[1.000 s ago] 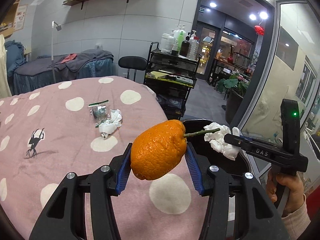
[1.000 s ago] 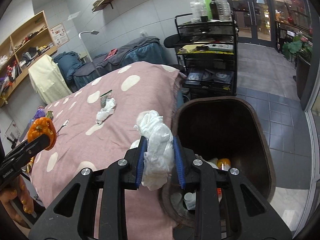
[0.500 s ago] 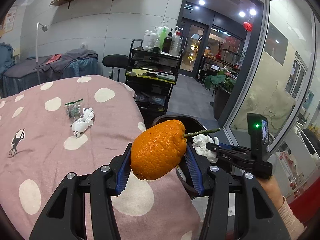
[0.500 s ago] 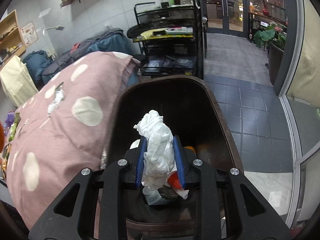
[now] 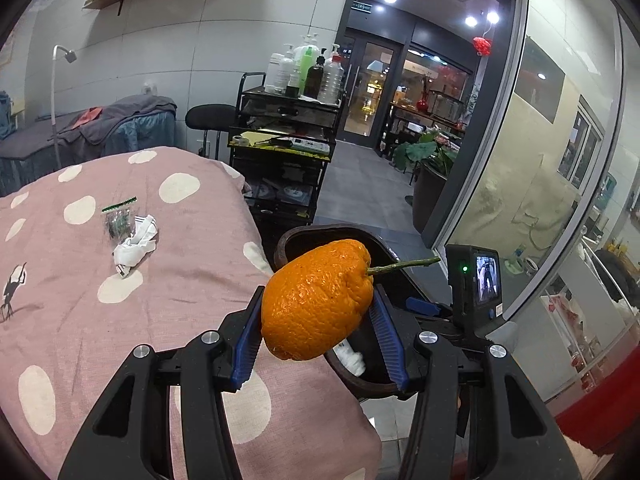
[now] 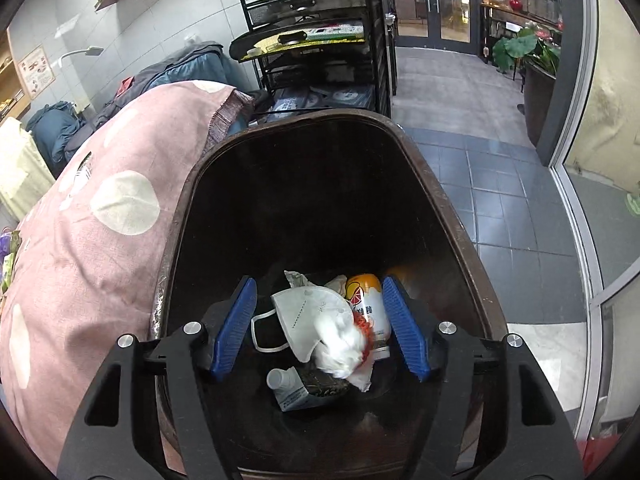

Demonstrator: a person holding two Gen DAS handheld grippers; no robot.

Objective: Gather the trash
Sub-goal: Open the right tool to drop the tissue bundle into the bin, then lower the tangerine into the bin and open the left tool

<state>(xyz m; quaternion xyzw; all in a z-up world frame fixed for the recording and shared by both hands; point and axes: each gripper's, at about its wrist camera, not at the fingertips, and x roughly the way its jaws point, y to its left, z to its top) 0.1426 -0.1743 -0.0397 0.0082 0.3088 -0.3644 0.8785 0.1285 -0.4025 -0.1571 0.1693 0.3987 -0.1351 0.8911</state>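
My left gripper (image 5: pixel 316 340) is clamped on an orange (image 5: pixel 318 300), both blue pads pressing its sides, its stem pointing right. It sits over the edge where the pink spotted cover (image 5: pixel 120 300) meets the bin (image 5: pixel 288 240). My right gripper (image 6: pixel 320 328) hangs in the mouth of that bin (image 6: pixel 184 216), its jaws just sprung apart and nothing between the pads; the white tissue (image 6: pixel 340 340) lies loose below them on a mask (image 6: pixel 304 316), beside a can (image 6: pixel 368 308) and a small carton (image 6: pixel 296 392). Farther off on the cover lie a crumpled tissue (image 5: pixel 136 244) and a clear wrapper (image 5: pixel 118 220), touching. Beyond stands a black cart (image 5: pixel 280 140) with bottles.
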